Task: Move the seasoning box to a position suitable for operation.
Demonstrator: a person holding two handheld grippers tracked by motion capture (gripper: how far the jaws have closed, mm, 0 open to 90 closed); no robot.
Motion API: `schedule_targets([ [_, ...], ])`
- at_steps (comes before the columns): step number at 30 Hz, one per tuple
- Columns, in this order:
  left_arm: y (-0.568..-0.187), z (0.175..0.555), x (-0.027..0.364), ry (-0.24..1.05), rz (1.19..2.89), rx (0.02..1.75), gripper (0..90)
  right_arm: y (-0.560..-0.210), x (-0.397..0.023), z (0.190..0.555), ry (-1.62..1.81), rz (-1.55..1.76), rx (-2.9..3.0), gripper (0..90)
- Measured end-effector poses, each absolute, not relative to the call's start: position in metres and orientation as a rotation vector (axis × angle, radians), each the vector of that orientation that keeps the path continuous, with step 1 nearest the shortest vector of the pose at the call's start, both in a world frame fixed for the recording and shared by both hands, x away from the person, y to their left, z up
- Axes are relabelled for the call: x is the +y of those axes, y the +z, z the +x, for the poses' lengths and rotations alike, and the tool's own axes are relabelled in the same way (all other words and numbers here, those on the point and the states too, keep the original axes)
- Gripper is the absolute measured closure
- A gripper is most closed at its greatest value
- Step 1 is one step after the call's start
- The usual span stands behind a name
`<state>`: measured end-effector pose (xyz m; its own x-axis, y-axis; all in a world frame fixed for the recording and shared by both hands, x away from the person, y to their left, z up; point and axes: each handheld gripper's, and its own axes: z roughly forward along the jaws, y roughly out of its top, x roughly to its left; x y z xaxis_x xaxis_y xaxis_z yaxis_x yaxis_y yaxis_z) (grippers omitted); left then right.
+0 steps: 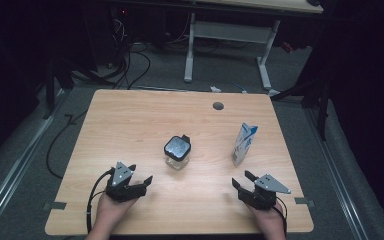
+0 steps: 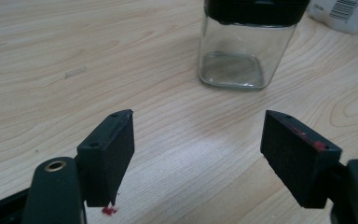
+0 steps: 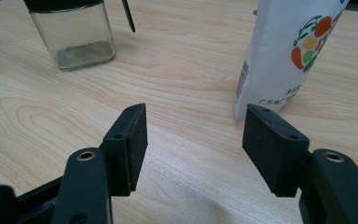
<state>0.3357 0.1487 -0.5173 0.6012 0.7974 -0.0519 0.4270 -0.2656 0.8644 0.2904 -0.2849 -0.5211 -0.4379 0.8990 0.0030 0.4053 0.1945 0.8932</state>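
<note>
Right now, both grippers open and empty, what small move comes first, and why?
Probably ease the left gripper forward toward the glass jar: its jaws stand open, nothing between them, and the lidded jar stands upright just ahead, apart from the carton.

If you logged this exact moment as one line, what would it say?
left gripper: open, empty | right gripper: open, empty | square clear glass jar with black lid: upright, untouched | white printed carton: upright, untouched | wooden table
</note>
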Motion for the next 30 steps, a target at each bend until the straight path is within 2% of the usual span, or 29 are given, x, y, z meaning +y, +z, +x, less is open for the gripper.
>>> schedule_targets([
  [5,-0.521,0.34,0.154,0.485,1.888,1.018,29.1,-0.521,-0.288,0.293,1.175,1.247,1.961,41.8],
  [7,-0.521,0.341,0.155,0.465,1.885,1.023,33.2,-0.521,-0.289,0.294,1.182,1.269,1.964,41.9],
  [15,-0.522,0.343,0.157,0.458,1.892,1.024,33.1,-0.521,-0.279,0.297,1.161,1.236,2.022,42.5],
  [17,-0.521,0.342,0.158,0.47,1.889,1.022,33.1,-0.521,-0.275,0.299,1.146,1.23,2.049,39.3],
  [22,-0.519,0.337,0.158,0.485,1.893,1.014,33.1,-0.518,-0.264,0.302,1.13,1.233,2.051,20.6],
  [26,-0.519,0.334,0.157,0.491,1.903,1.015,33.1,-0.516,-0.265,0.301,1.149,1.238,2.041,15.7],
  [30,-0.517,0.333,0.152,0.494,1.908,1.004,33.2,-0.513,-0.267,0.301,1.159,1.259,2.021,14.7],
])
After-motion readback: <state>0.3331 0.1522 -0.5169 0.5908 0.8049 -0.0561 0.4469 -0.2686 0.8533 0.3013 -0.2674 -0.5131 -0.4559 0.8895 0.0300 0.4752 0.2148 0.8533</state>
